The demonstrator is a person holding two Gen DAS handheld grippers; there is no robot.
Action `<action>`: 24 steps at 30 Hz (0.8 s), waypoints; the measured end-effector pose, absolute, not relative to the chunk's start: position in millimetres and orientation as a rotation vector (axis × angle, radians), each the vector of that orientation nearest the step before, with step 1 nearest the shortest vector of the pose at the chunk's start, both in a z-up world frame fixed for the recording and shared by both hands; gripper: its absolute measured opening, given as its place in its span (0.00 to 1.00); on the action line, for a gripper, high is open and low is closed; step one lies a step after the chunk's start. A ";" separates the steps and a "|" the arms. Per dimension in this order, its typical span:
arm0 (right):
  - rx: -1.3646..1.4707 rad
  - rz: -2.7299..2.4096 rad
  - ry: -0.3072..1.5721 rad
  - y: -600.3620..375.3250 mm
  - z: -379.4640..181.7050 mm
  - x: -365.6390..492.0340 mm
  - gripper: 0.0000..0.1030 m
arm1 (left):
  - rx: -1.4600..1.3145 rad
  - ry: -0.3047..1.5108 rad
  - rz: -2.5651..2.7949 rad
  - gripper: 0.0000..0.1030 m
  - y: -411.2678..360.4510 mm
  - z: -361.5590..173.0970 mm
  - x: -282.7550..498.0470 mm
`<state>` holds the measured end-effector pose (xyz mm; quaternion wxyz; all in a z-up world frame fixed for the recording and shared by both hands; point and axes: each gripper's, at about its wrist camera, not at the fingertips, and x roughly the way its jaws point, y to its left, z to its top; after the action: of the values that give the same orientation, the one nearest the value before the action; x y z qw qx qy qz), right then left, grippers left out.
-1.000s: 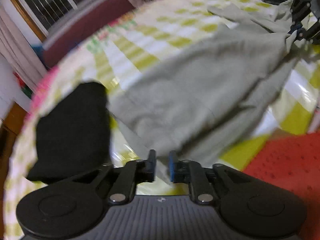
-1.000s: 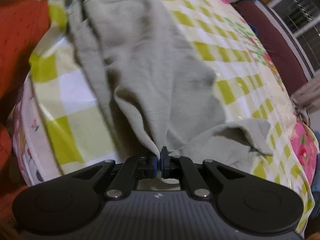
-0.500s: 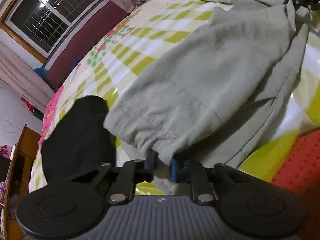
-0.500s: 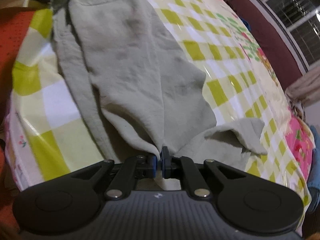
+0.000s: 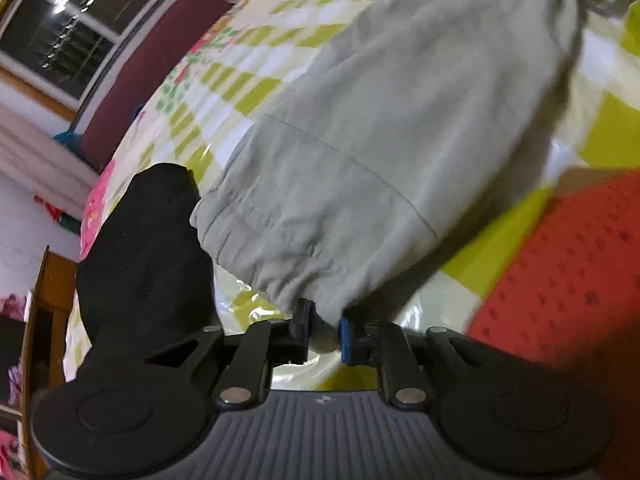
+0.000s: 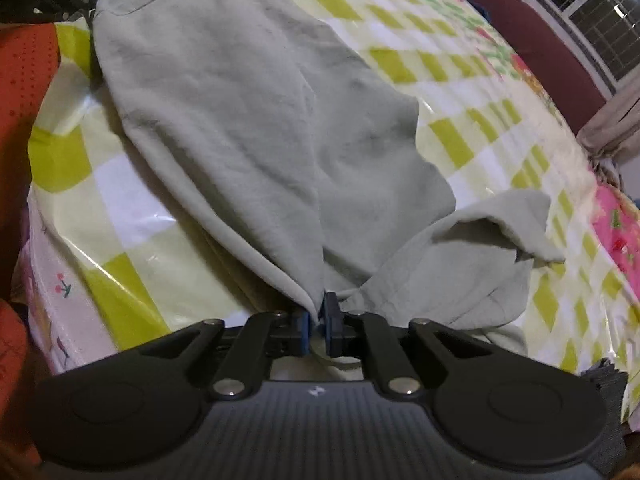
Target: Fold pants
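Pants [image 5: 384, 128]: pale grey-green, spread across the bed [image 5: 256, 64], running from the left gripper to the right gripper; cloth lies mostly flat with soft creases.
Waistband end [image 5: 276, 256]: gathered elastic hem at the near edge in the left wrist view, a stitched seam running across the cloth just beyond it.
Left gripper [image 5: 325, 330]: jaws narrow and just eased apart a little — a bunched fold of the waistband sits between the blue pads and fills the gap, so the cloth is held.
Right gripper [image 6: 317, 322]: jaws close together, also just loosened slightly — a thin pinch of pants fabric is caught between the pads at the point where two folds meet.
Loose leg [image 6: 476, 256]: on the right of the right wrist view, one leg opening lies curled and partly lifted, its hem turned up off the bed.
Bed cover: glossy check of white and yellow-green squares, with a pink floral border [image 6: 616, 228] at the far right.
Black garment [image 5: 148, 256]: lies on the bed just left of the waistband, apart from the left gripper's pads.
Red cloth [image 5: 568, 276]: dotted, at the near right of the left wrist view, beside the bed edge.
Window [image 5: 64, 36]: barred, far left, dark outside.
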<state>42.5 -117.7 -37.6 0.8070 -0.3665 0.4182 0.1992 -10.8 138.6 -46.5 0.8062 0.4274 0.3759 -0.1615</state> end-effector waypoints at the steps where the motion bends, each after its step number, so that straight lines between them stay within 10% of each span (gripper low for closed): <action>1: -0.762 0.425 0.884 -121.1 -30.5 39.8 0.19 | 0.912 0.812 -0.352 0.36 141.4 -42.2 -13.8; 24: 0.102 -0.041 0.782 -270.5 11.5 183.9 0.34 | 0.614 0.668 -0.687 0.43 10.3 -16.4 -4.4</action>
<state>183.9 -270.5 11.5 0.9230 0.0495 0.3811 -0.0199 -4.4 10.3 -16.4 0.8425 0.2905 0.3163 -0.3253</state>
